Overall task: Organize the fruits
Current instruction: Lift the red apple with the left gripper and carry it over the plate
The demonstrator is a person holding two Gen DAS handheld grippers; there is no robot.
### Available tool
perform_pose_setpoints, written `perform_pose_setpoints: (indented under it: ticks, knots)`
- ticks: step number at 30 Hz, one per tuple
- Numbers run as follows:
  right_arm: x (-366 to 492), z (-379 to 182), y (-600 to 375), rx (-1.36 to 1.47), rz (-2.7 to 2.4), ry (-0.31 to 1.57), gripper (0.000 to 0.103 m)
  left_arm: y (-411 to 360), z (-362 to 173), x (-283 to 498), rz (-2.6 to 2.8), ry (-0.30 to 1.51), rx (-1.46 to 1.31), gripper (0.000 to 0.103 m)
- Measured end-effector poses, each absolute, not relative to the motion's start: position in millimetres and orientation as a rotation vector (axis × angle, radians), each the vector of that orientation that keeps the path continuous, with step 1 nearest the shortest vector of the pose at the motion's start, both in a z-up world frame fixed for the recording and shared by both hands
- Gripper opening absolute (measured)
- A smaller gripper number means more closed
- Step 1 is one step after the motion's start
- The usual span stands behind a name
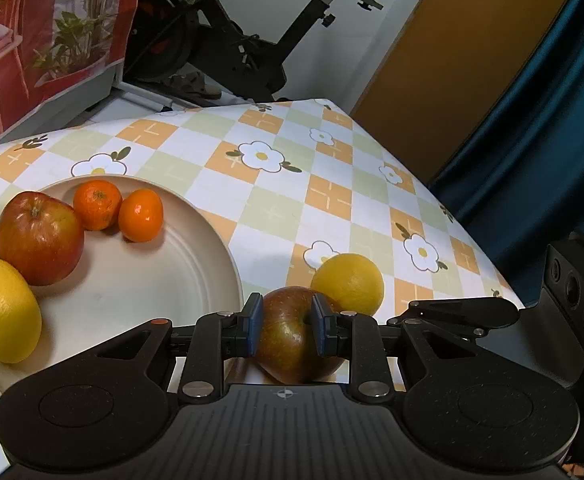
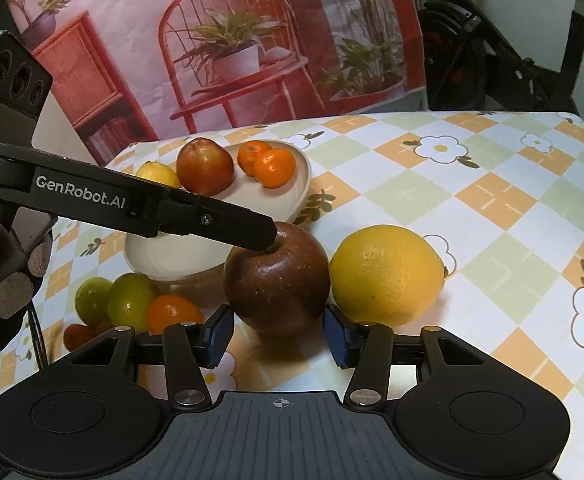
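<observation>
Two apples, two lemons and two mandarins make up my main count. On the round beige plate (image 1: 212, 240) I see one red apple (image 1: 38, 238), one yellow lemon (image 1: 2, 312) and both small orange mandarins (image 1: 98, 204). My left gripper (image 1: 286, 326) has its blue pads pressed against the dark red apple (image 2: 276, 280), which sits on the checked floral tablecloth (image 1: 331, 200), touching the plate's rim. One large yellow lemon (image 2: 385, 274) lies just beside it. My right gripper (image 2: 278, 336) stands spread wide, holding nothing. Two green limes (image 2: 130, 300) and one further orange fruit (image 2: 172, 312) lie below the plate.
</observation>
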State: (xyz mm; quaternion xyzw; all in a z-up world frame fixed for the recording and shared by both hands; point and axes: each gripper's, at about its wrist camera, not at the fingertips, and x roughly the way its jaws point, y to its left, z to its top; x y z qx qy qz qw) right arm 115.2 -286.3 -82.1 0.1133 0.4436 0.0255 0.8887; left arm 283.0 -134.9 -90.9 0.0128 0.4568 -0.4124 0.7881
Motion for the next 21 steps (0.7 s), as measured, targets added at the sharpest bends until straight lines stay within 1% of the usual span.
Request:
perform_pose_setpoints:
  ticks: [14,21]
  knots:
    - [112.9,-68.5,-269.8,0.212,0.097,0.886,0.045,-113.1,-75.7,269.3,-0.854,0.932,0.002,0.027]
    - [134.1,-60.4,-254.3,0.153,0.159,0.887,0.045,-92.9,-66.3,273.4,-0.799,0.904,-0.039,0.027]
